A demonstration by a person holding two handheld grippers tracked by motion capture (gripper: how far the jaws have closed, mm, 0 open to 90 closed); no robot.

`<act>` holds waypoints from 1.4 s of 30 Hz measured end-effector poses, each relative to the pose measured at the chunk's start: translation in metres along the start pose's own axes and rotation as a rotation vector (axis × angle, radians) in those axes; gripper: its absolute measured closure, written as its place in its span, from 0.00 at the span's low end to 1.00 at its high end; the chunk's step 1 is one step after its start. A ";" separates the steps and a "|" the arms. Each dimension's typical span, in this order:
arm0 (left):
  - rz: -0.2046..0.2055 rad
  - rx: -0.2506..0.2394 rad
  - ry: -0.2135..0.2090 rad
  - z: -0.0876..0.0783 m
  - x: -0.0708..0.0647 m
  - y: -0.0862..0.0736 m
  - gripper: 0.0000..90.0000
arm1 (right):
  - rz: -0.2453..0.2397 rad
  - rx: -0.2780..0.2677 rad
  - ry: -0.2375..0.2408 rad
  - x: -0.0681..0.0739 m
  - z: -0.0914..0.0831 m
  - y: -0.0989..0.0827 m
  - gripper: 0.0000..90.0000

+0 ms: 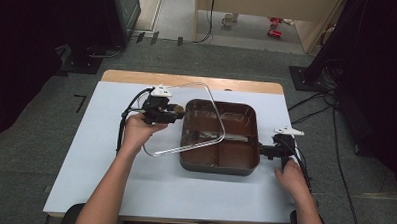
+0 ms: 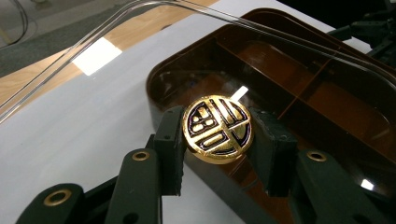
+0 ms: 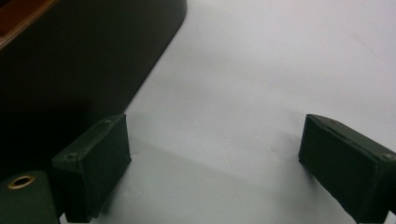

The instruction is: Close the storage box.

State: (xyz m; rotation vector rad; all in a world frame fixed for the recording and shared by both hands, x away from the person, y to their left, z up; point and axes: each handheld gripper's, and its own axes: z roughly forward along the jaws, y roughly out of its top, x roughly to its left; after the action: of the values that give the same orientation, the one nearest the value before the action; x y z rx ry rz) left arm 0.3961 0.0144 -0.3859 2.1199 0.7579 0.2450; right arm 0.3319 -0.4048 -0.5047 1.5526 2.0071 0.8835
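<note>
A grey floor lies around a white table (image 1: 109, 184) with a wooden edge at the far side. On the table sits a dark brown plastic lunch box with compartments (image 1: 219, 165). The left gripper (image 2: 217, 135) pinches the round gold and black knob (image 2: 217, 129) of a clear plastic lid (image 1: 199, 92). The lid is tilted, part over the box's left side, part over the table. The right gripper (image 3: 215, 163) has its jaws wide apart with nothing between them. It rests on the table just beside the box's right edge.
</note>
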 end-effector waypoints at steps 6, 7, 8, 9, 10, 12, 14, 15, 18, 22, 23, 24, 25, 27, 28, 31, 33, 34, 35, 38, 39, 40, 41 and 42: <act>0.025 0.016 -0.023 0.011 -0.007 0.005 0.66 | 0.000 0.000 0.000 0.000 0.000 0.000 0.09; 0.040 0.013 -0.036 0.017 -0.011 0.008 0.66 | 0.000 0.000 0.000 0.000 0.000 0.000 0.09; 0.044 0.012 -0.039 0.019 -0.012 0.009 0.66 | 0.000 0.000 0.000 0.000 0.000 0.000 0.09; 0.050 0.008 -0.044 0.021 -0.014 0.010 0.66 | 0.002 0.001 0.000 0.000 0.000 0.000 0.09; 0.052 0.006 -0.051 0.024 -0.015 0.011 0.66 | 0.002 0.001 0.000 0.000 0.000 0.000 0.09; 0.057 0.008 -0.064 0.029 -0.018 0.014 0.66 | 0.002 0.001 0.000 0.000 0.000 0.000 0.09; 0.066 0.011 -0.075 0.034 -0.021 0.017 0.66 | 0.001 0.000 0.000 0.000 0.000 0.000 0.09; 0.068 0.009 -0.079 0.036 -0.023 0.018 0.66 | 0.001 0.001 0.000 0.000 0.000 0.000 0.09; 0.085 0.016 -0.096 0.044 -0.029 0.023 0.66 | 0.003 0.001 0.000 0.000 0.000 0.000 0.09; 0.127 0.034 -0.114 0.056 -0.038 0.029 0.66 | 0.003 0.000 0.000 0.000 0.000 0.000 0.09; 0.129 0.036 -0.121 0.059 -0.040 0.030 0.66 | 0.004 0.000 0.000 0.000 0.000 0.000 0.09; 0.136 0.044 -0.128 0.061 -0.041 0.030 0.66 | 0.003 0.000 0.000 0.000 0.000 0.000 0.09; 0.139 0.045 -0.138 0.064 -0.043 0.031 0.66 | 0.003 0.000 0.000 0.000 0.000 0.000 0.09; 0.148 0.053 -0.158 0.070 -0.047 0.031 0.66 | 0.003 0.000 0.000 0.000 0.000 0.000 0.09; 0.154 0.060 -0.169 0.073 -0.049 0.031 0.66 | 0.003 0.000 0.000 0.000 0.000 0.000 0.09; 0.175 0.097 -0.196 0.083 -0.055 0.033 0.66 | 0.003 0.000 0.000 0.000 0.000 0.000 0.09; 0.180 0.113 -0.206 0.089 -0.059 0.033 0.66 | 0.001 0.000 0.000 0.000 0.000 0.000 0.09; 0.182 0.120 -0.211 0.092 -0.060 0.033 0.66 | 0.001 0.001 -0.001 0.000 0.000 0.000 0.09; 0.183 0.120 -0.214 0.095 -0.062 0.033 0.66 | 0.001 0.000 0.000 0.000 0.000 0.000 0.09; 0.198 0.124 -0.208 0.102 -0.065 0.033 0.66 | -0.001 -0.001 0.000 0.000 0.000 0.000 0.09; 0.203 0.126 -0.212 0.104 -0.066 0.034 0.66 | -0.001 0.000 0.000 0.000 0.000 0.000 0.09; 0.210 0.132 -0.218 0.107 -0.067 0.034 0.66 | 0.000 0.000 0.000 0.000 0.000 0.000 0.09; 0.215 0.128 -0.225 0.107 -0.067 0.034 0.66 | 0.000 0.000 0.000 0.000 0.000 0.000 0.09; 0.214 0.129 -0.234 0.108 -0.066 0.034 0.66 | 0.000 0.000 0.000 0.000 0.000 0.000 0.09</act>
State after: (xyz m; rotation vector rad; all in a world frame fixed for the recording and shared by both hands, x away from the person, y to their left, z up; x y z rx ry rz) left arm 0.4037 -0.1118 -0.4201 2.3043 0.4203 0.0602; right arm 0.3318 -0.4048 -0.5048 1.5528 2.0067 0.8836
